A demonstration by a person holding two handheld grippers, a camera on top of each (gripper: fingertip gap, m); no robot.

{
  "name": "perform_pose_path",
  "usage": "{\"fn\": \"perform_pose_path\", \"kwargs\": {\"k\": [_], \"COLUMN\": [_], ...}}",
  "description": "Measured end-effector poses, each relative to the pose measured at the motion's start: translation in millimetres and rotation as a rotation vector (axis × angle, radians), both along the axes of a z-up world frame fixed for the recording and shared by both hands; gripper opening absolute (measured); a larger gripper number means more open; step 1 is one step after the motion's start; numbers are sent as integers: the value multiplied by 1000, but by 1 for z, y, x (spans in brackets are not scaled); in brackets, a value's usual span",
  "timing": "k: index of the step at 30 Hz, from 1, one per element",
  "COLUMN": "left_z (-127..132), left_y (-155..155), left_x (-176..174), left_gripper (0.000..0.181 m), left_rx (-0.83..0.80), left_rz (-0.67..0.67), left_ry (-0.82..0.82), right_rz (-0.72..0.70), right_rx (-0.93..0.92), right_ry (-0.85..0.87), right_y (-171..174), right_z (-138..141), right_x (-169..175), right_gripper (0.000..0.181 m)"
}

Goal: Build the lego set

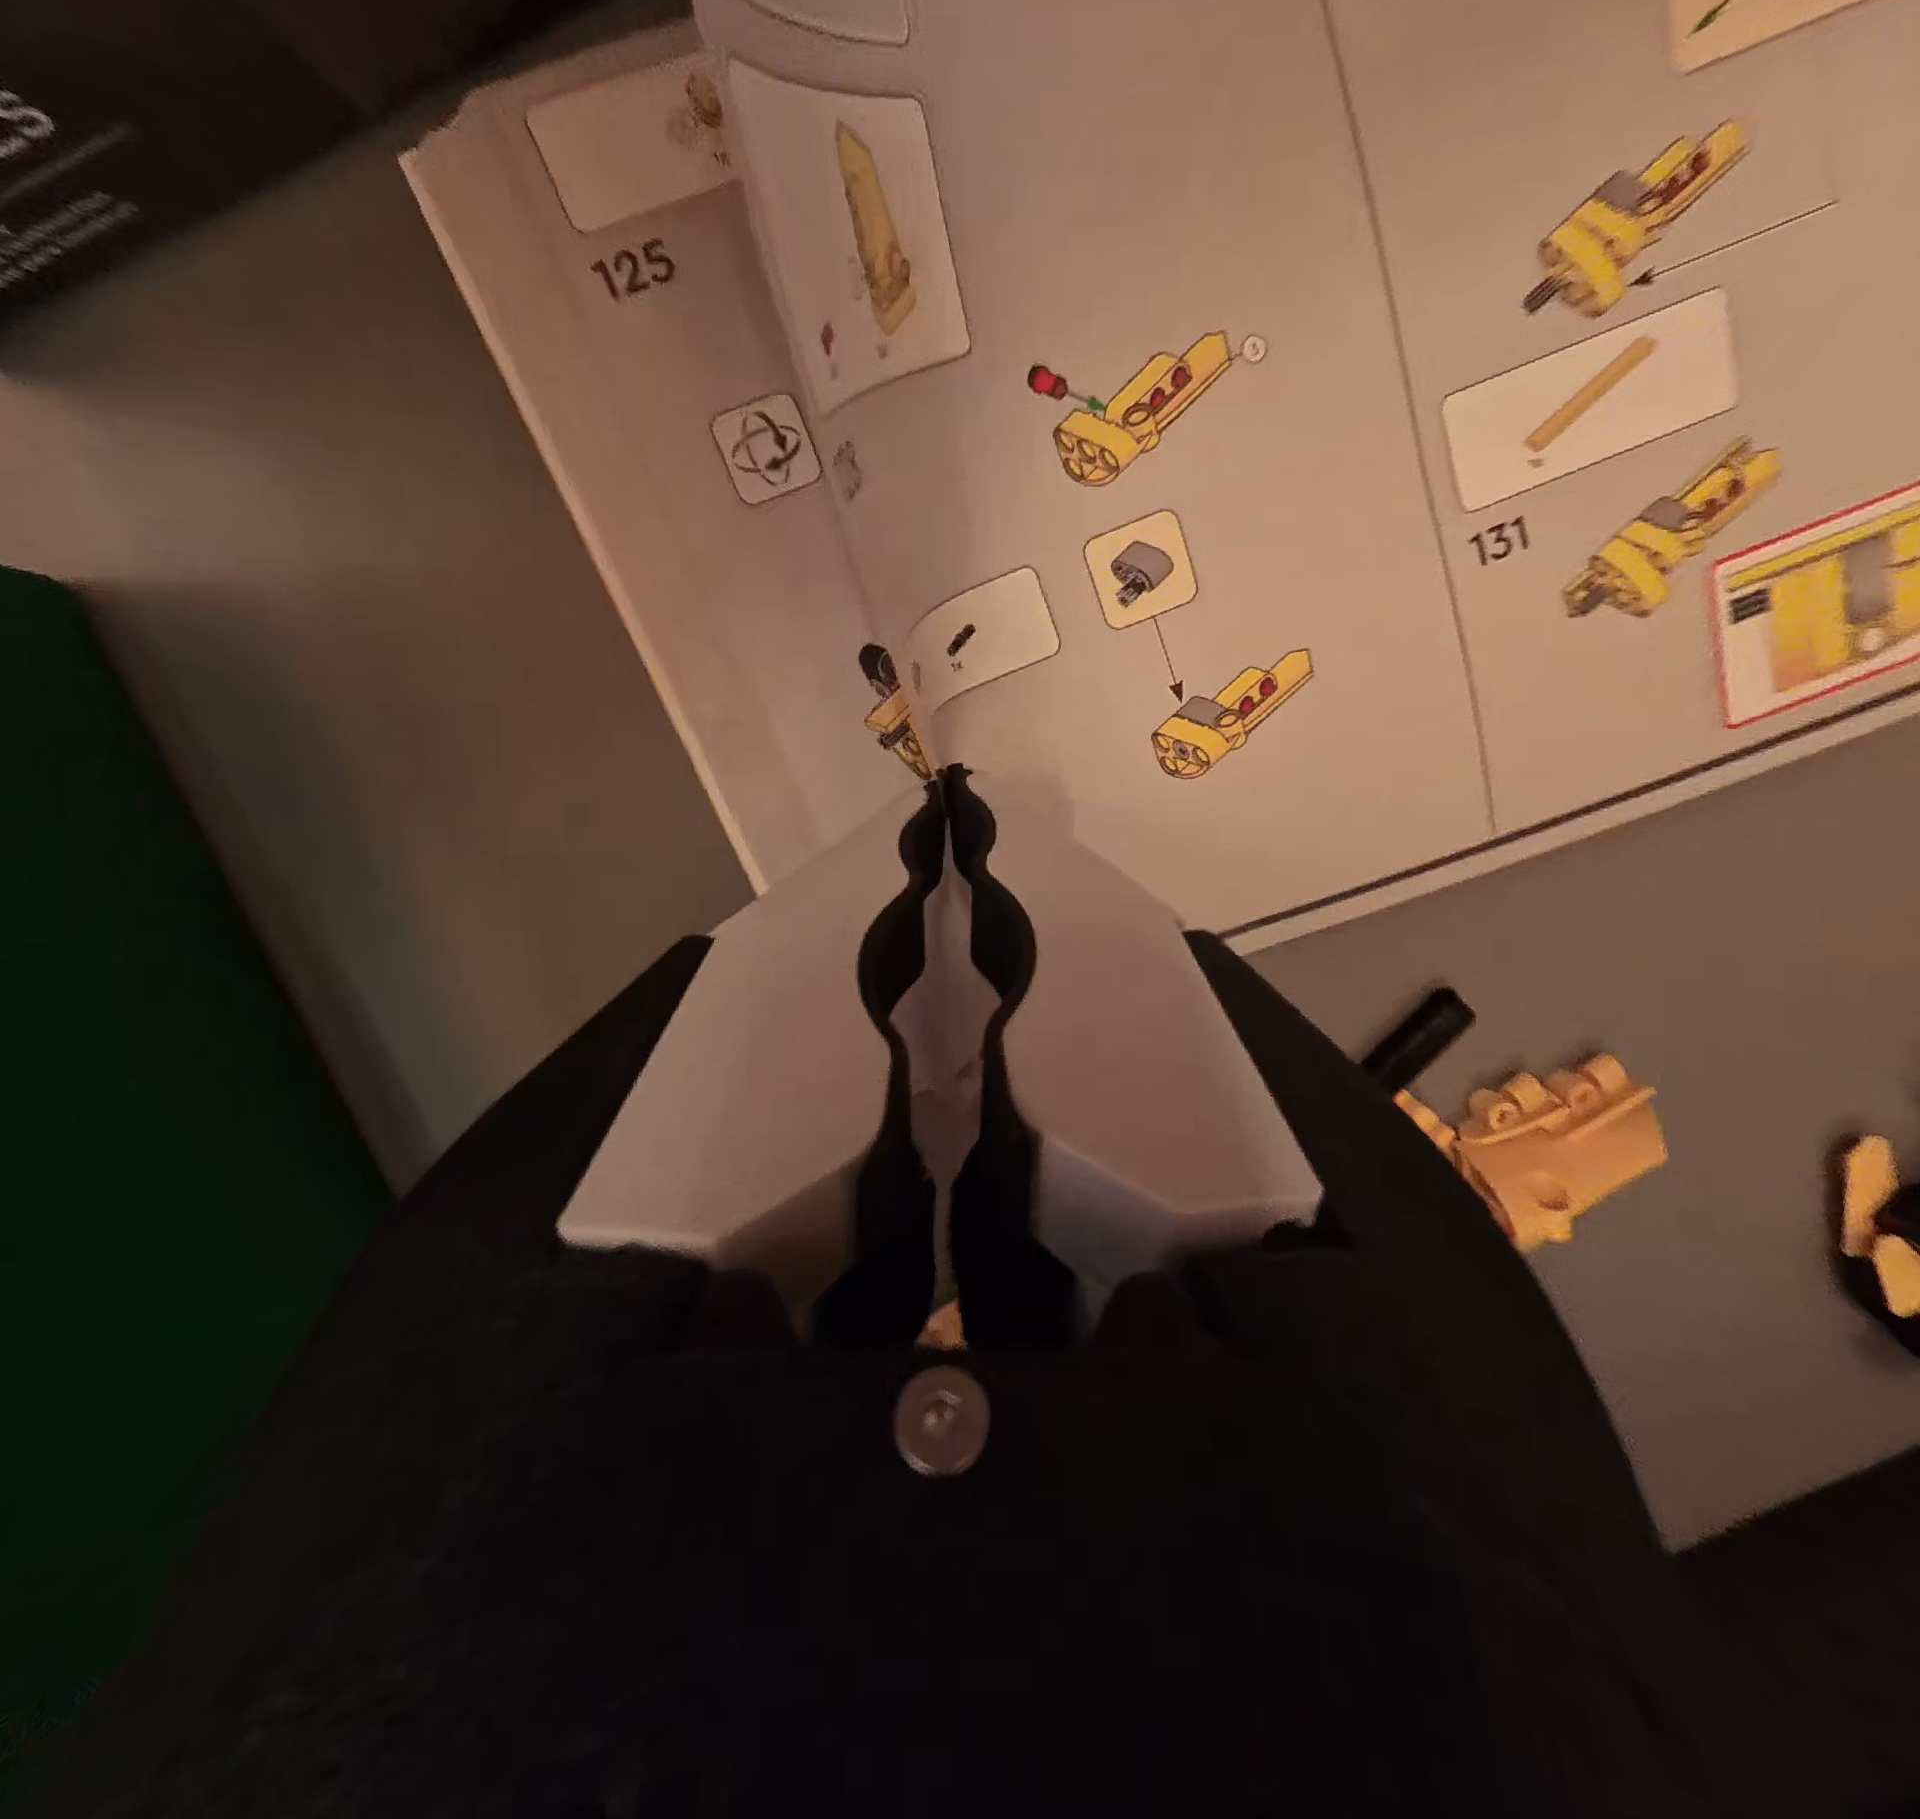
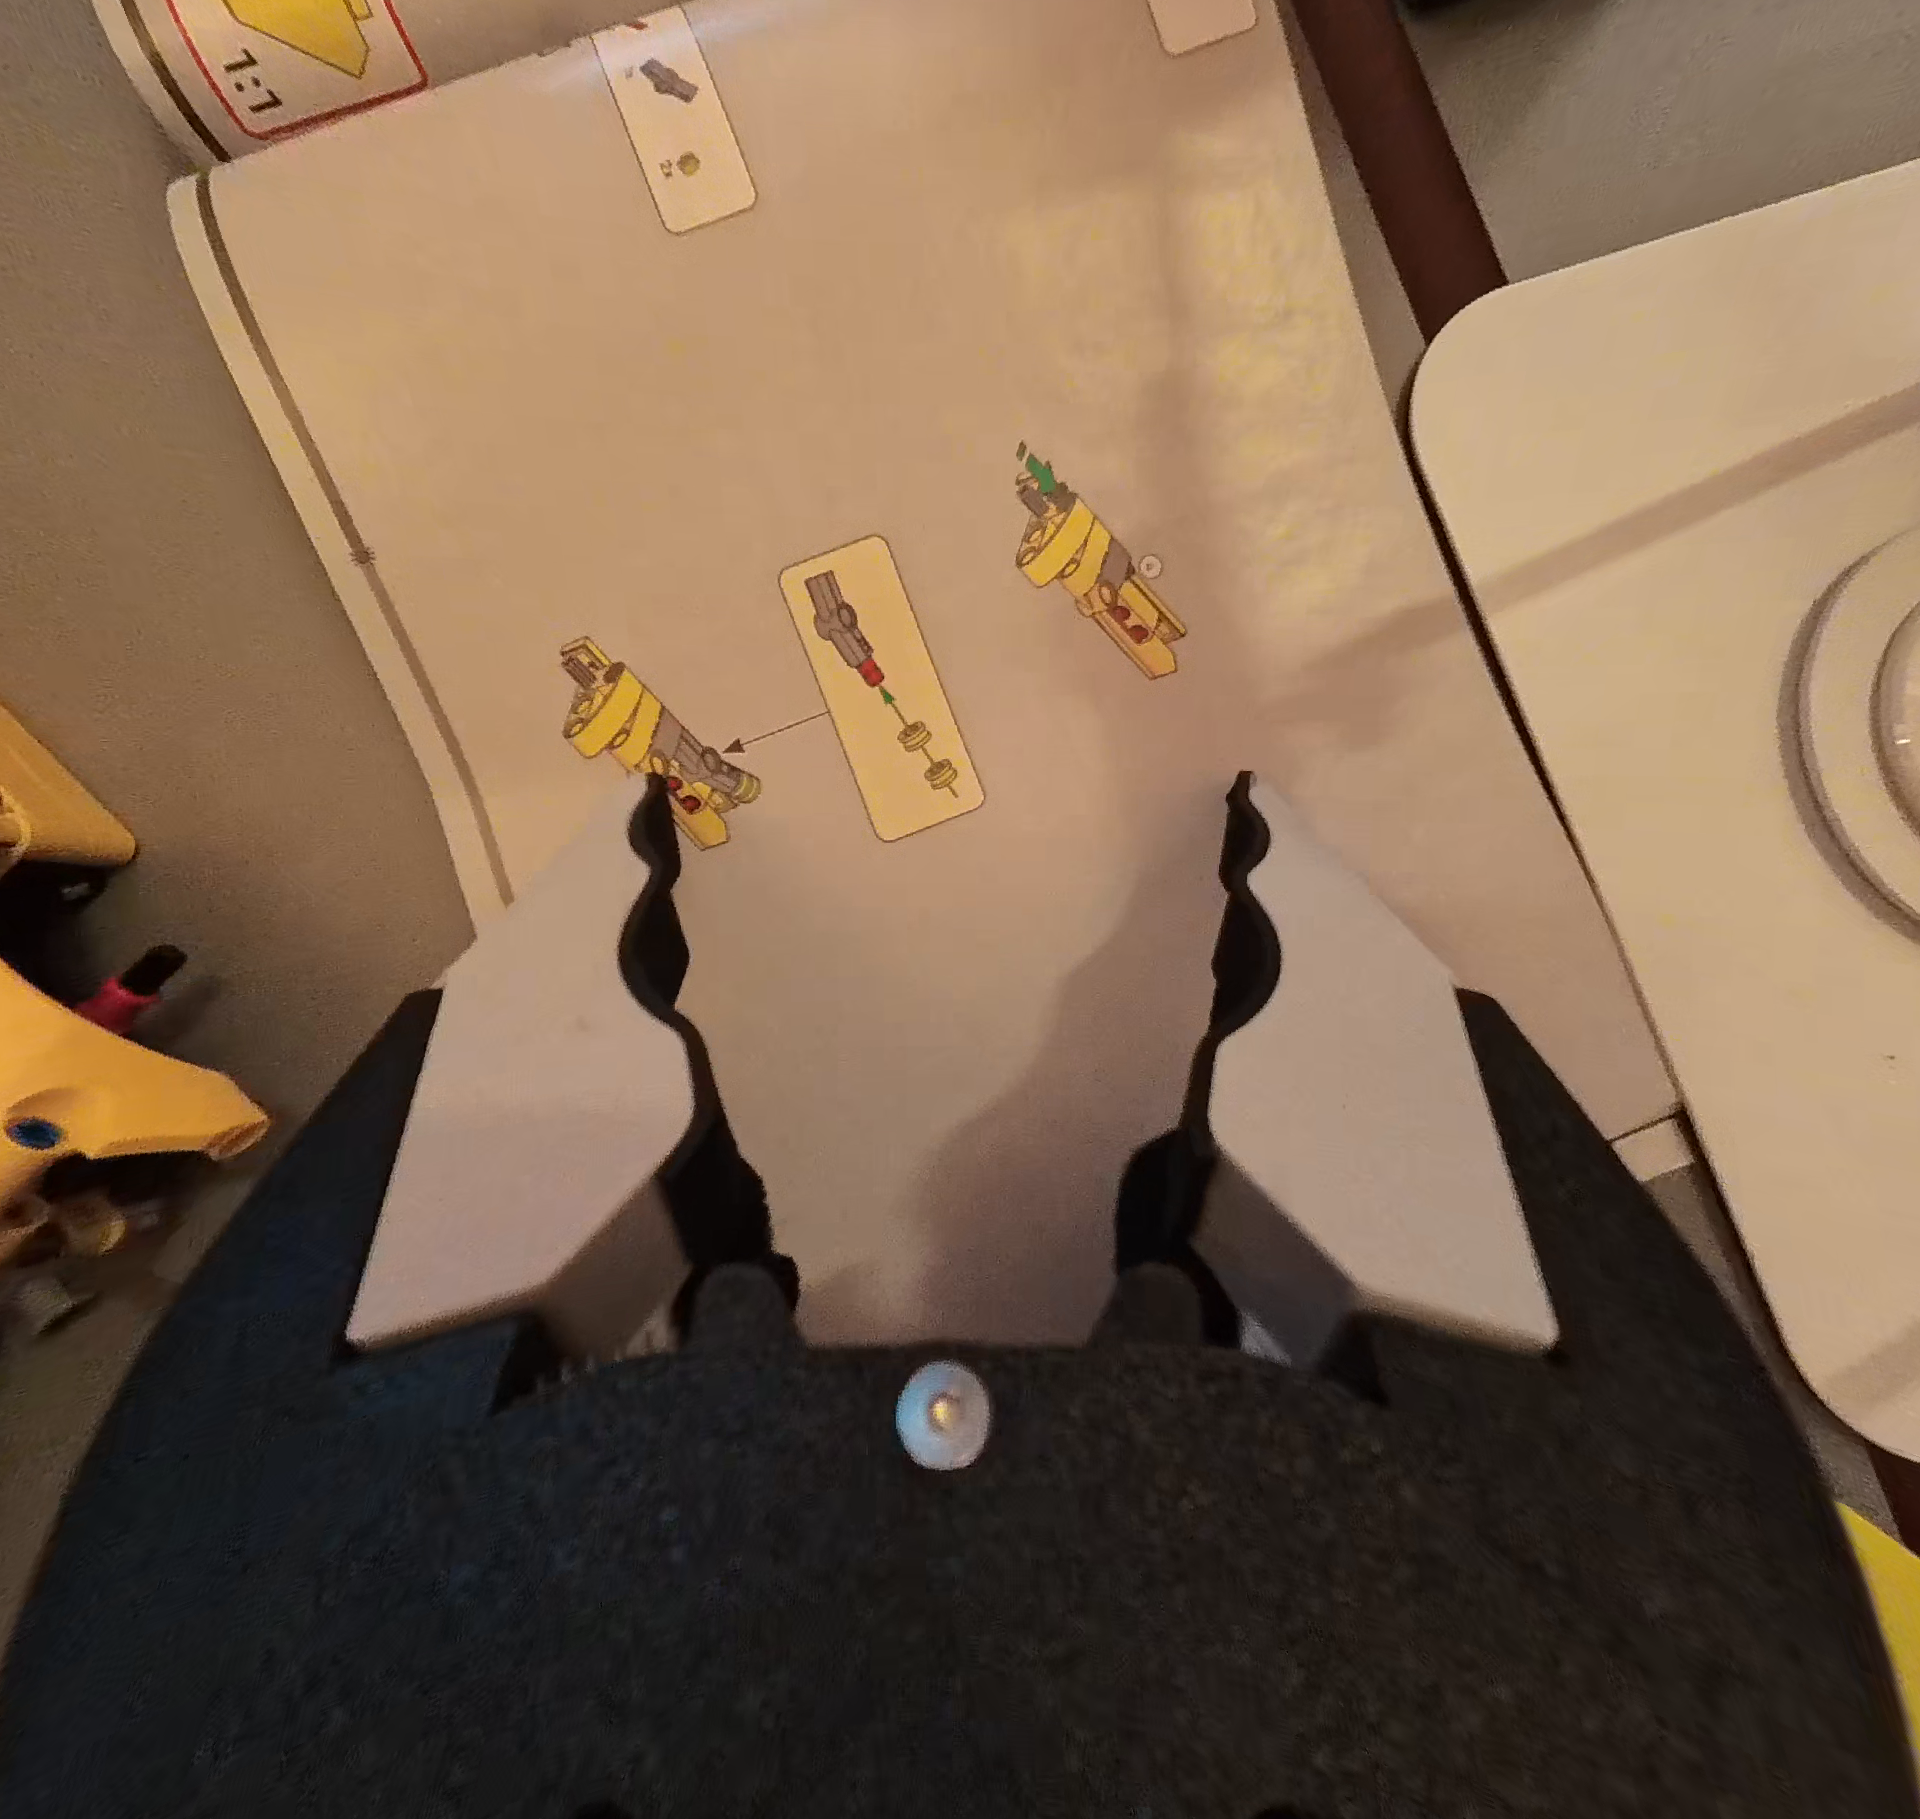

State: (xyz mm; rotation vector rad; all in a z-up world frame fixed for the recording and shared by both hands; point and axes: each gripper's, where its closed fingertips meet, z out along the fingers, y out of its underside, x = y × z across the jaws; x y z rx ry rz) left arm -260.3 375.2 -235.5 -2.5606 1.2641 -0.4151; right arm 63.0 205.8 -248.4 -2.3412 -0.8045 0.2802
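A grey table point(image 1: 436, 626) is seen in dim, warm light, and an open instruction booklet point(image 1: 1195, 211) is spread across it. In the left wrist view, the left hand-held gripper point(image 1: 952, 782) is pressed together on the lower edge of a lifted page point(image 1: 977, 668), which is pinched between its tips and curls upward from the booklet. To the right of this gripper, a pale yellow lego assembly point(image 1: 1548, 1146) lies on the table just below the booklet's edge, with a small black piece point(image 1: 1423, 1026) beside it. In the right wrist view, the right hand-held gripper point(image 2: 945, 782) is held spread wide over a curved page point(image 2: 831, 398), with nothing between its fingers. Yellow lego parts point(image 2: 114, 1094) are seen at the left edge, and a white tray point(image 2: 1662, 522) lies at the right.
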Motion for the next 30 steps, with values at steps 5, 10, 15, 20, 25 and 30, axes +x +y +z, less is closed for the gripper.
{"fn": "perform_pose_path", "kwargs": {"k": [5, 10, 15, 20, 25, 30], "left_z": [-8, -2, 0, -1, 16, 70], "left_y": [-1, 0, 5, 10, 32, 30], "left_x": [3, 3, 8, -2, -27, -7], "left_gripper": [0, 0, 0, 0, 14, 15], "left_rx": [37, 24, -13, -1, 138, 335], "left_rz": [-9, 10, 100, 123, 226, 161], "left_ry": [24, -22, -126, -127, -95, -255], "right_rz": [49, 237, 324, 350, 354, 357], "right_rx": [-107, 90, -54, -132, -171, -149], "right_ry": [-110, -49, -69, -189, -220, -195], "right_y": [-1, 35, 72, 82, 88, 88], "right_z": [13, 81, 58, 13, -1, -2], "right_x": [-4, -89, -146, -148, -157, -157], "right_gripper": [97, 90, 101, 102, 102, 103]}}
